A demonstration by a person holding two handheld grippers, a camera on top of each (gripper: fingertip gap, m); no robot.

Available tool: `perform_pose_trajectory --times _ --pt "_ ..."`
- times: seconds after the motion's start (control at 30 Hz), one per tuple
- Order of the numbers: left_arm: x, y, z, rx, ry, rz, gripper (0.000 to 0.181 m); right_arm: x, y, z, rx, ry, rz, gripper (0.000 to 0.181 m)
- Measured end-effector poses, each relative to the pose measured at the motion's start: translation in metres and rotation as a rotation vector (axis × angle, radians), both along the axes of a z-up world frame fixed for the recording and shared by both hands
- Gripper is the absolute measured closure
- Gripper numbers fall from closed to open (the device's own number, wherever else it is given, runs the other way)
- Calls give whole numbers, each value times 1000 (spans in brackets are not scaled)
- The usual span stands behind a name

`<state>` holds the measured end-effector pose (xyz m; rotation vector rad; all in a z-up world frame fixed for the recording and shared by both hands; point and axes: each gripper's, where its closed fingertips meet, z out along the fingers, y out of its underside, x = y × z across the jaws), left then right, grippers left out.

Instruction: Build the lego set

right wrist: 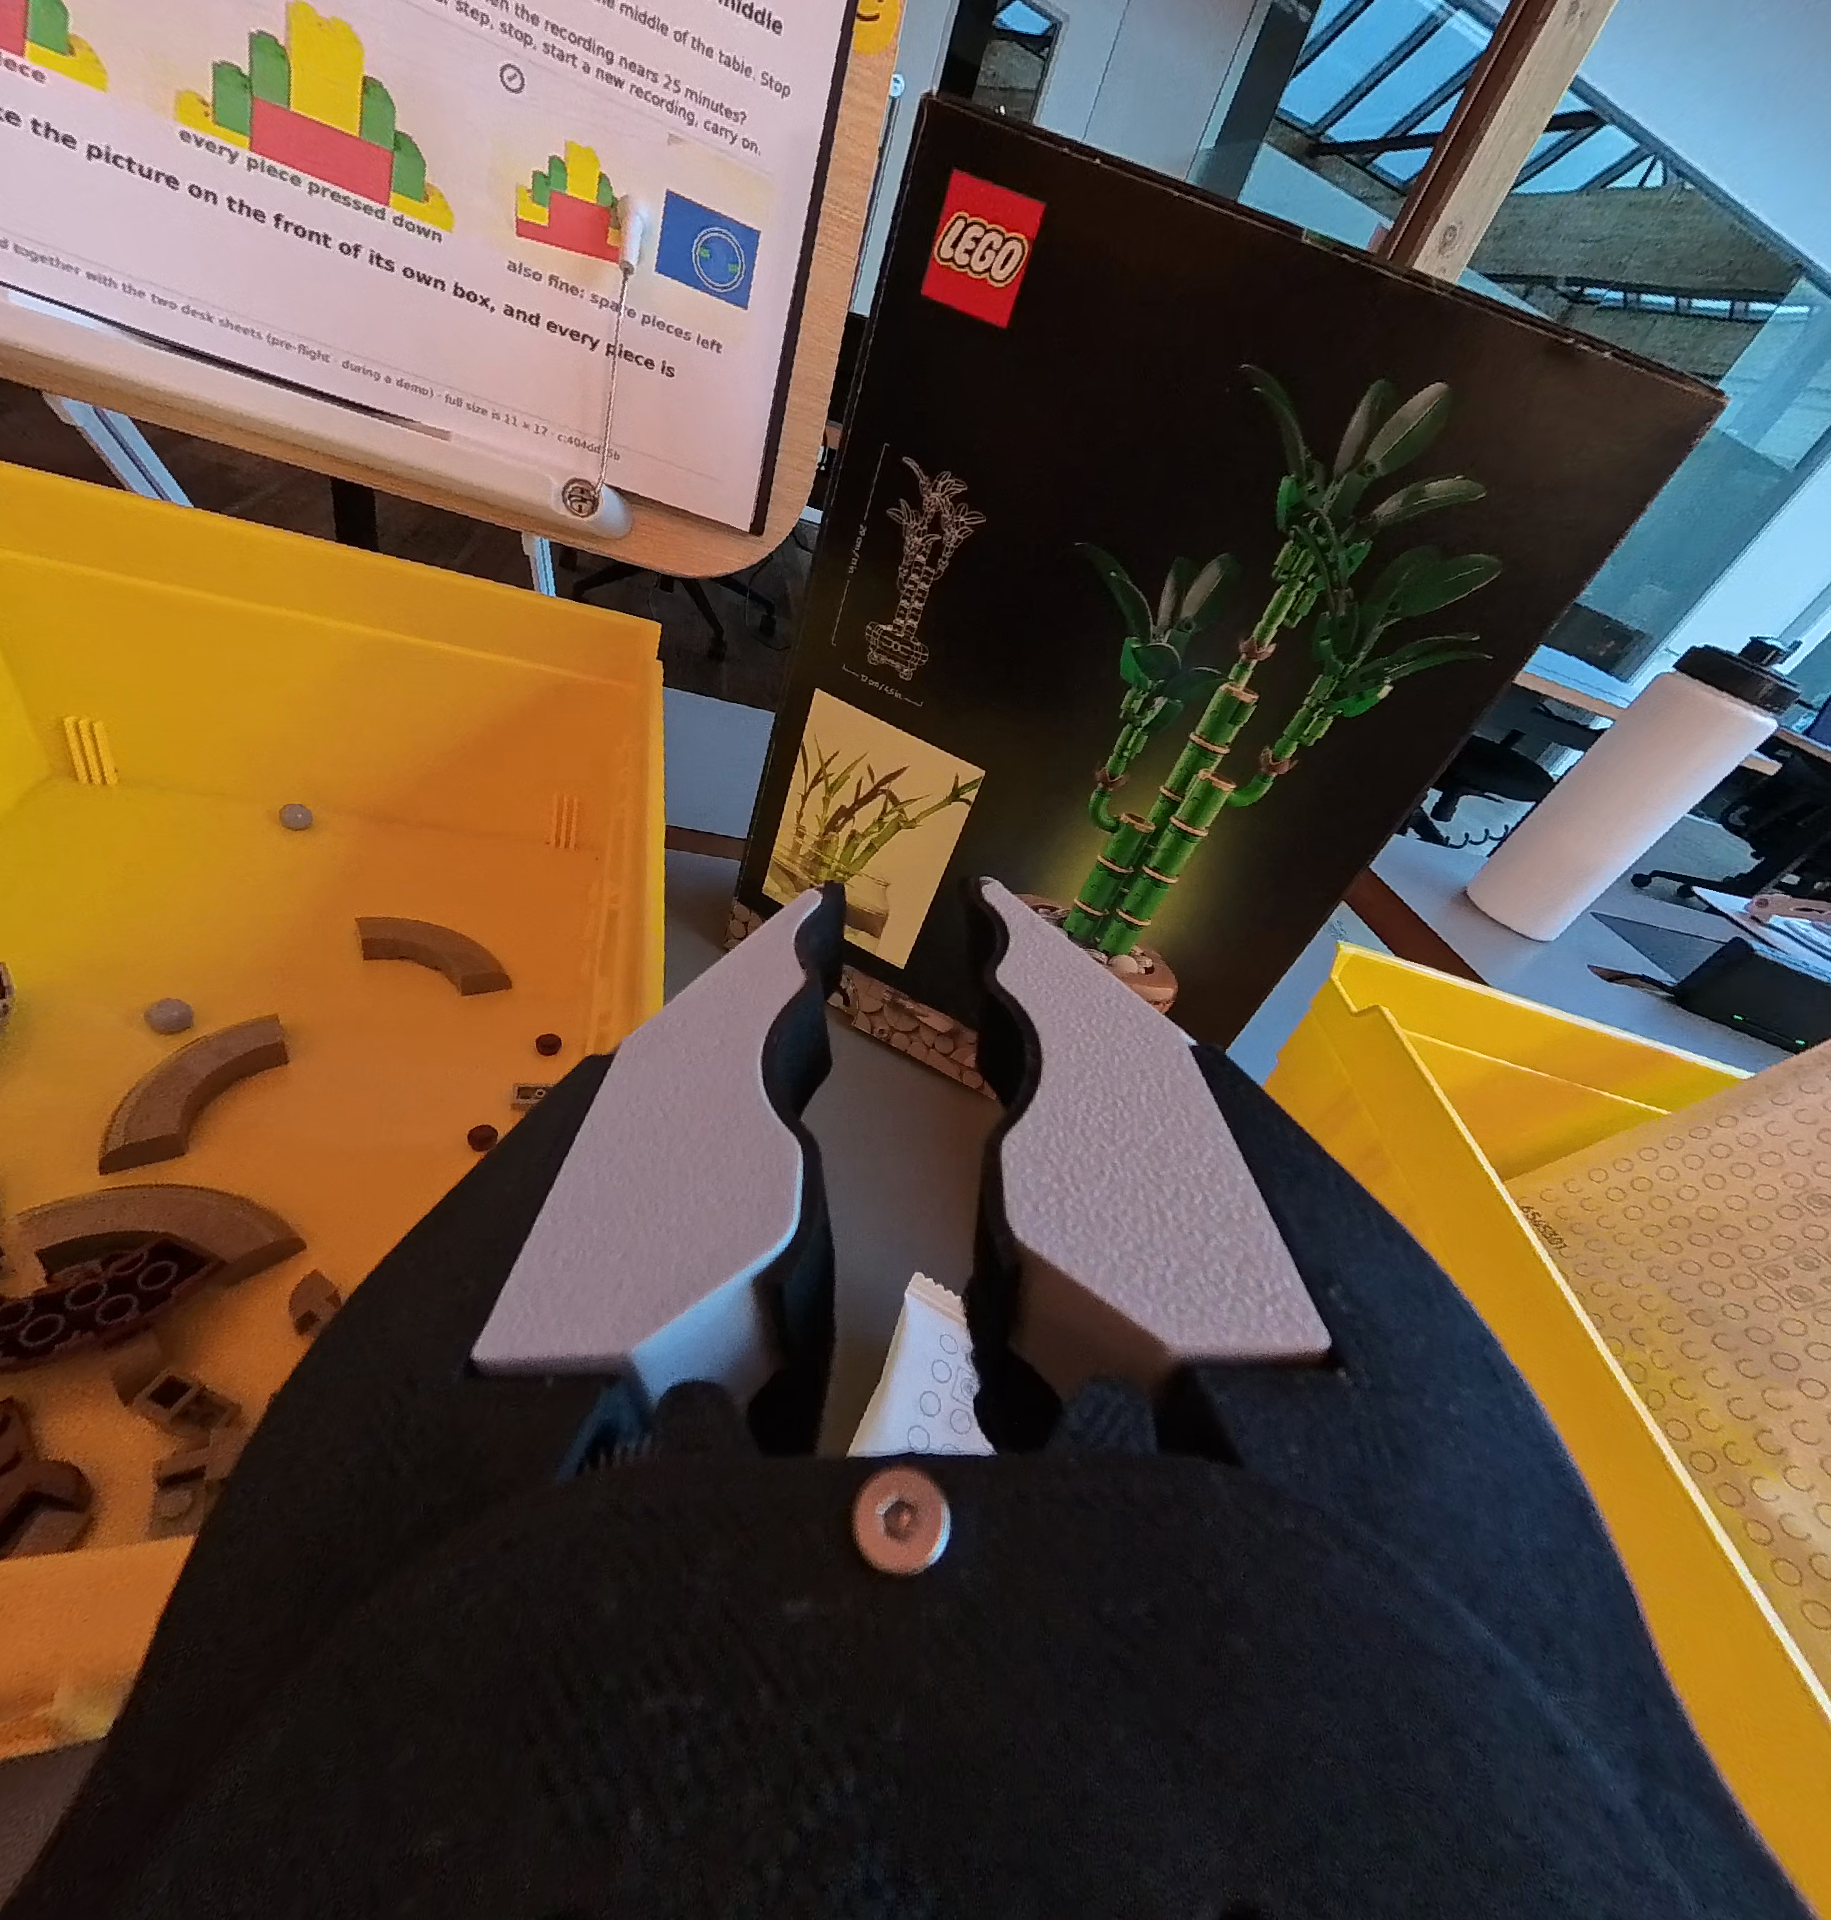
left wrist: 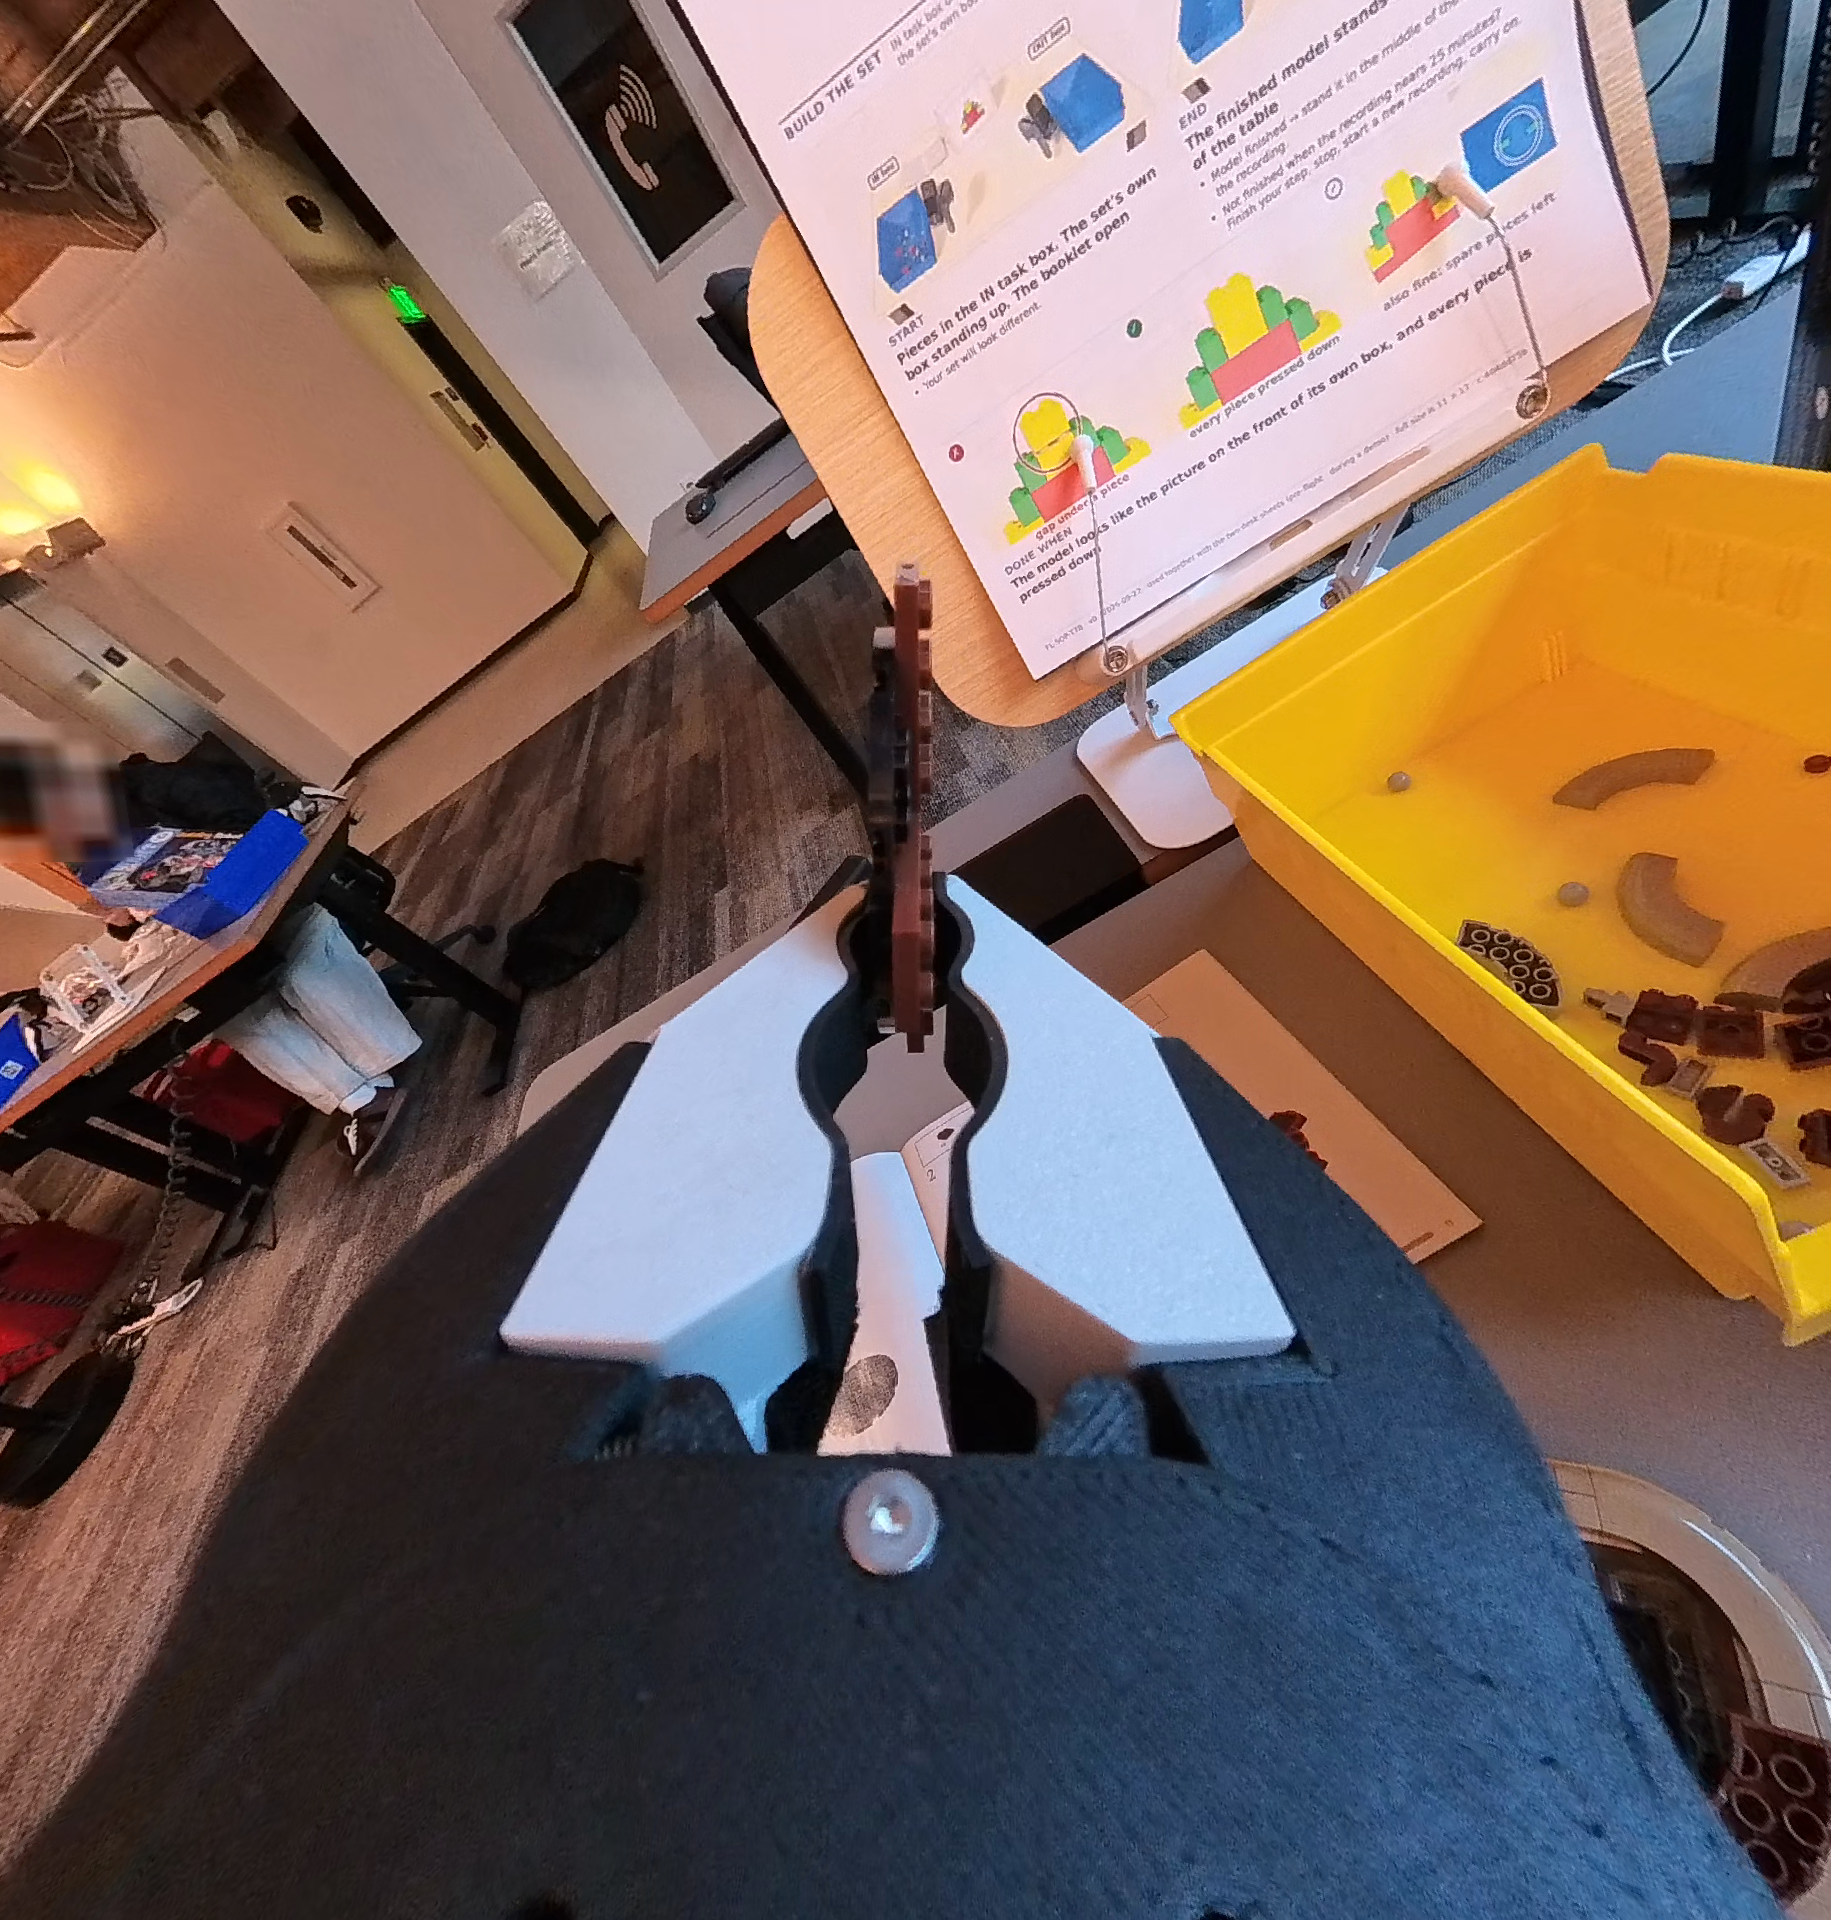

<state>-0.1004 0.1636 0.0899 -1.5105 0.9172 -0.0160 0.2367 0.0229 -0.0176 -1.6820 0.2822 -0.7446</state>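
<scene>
My left gripper (left wrist: pixel 903 914) is shut on a brown plate assembly (left wrist: pixel 906 748) held edge-on and upright above the table edge, with black pieces on its left face. A yellow bin (left wrist: pixel 1306 831) to its right holds several dark brown and tan curved pieces (left wrist: pixel 1669 914). My right gripper (right wrist: pixel 906 899) is open and empty, above the table between the same yellow bin (right wrist: pixel 620 727) on its left and a second yellow bin (right wrist: pixel 1410 1122) on its right. The set's black box (right wrist: pixel 1202 468) stands upright just beyond its fingertips.
An instruction sheet on a wooden stand (left wrist: pixel 1202 312) rises behind the bin. An open booklet (left wrist: pixel 1306 1122) lies on the table under my left gripper. A paper bag (right wrist: pixel 1721 1351) sits in the right bin, a white bottle (right wrist: pixel 1617 810) far right. A round dish with brown pieces (left wrist: pixel 1773 1766) lies at lower right. Left tips to right tips: about 40 centimetres.
</scene>
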Motion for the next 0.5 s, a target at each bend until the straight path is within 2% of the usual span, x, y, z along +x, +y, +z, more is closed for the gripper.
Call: perform_pose_trajectory --times 0.5 --pt "1 -1 -1 -4 6 -3 175 -1 1 0 -4 -2 6 161"
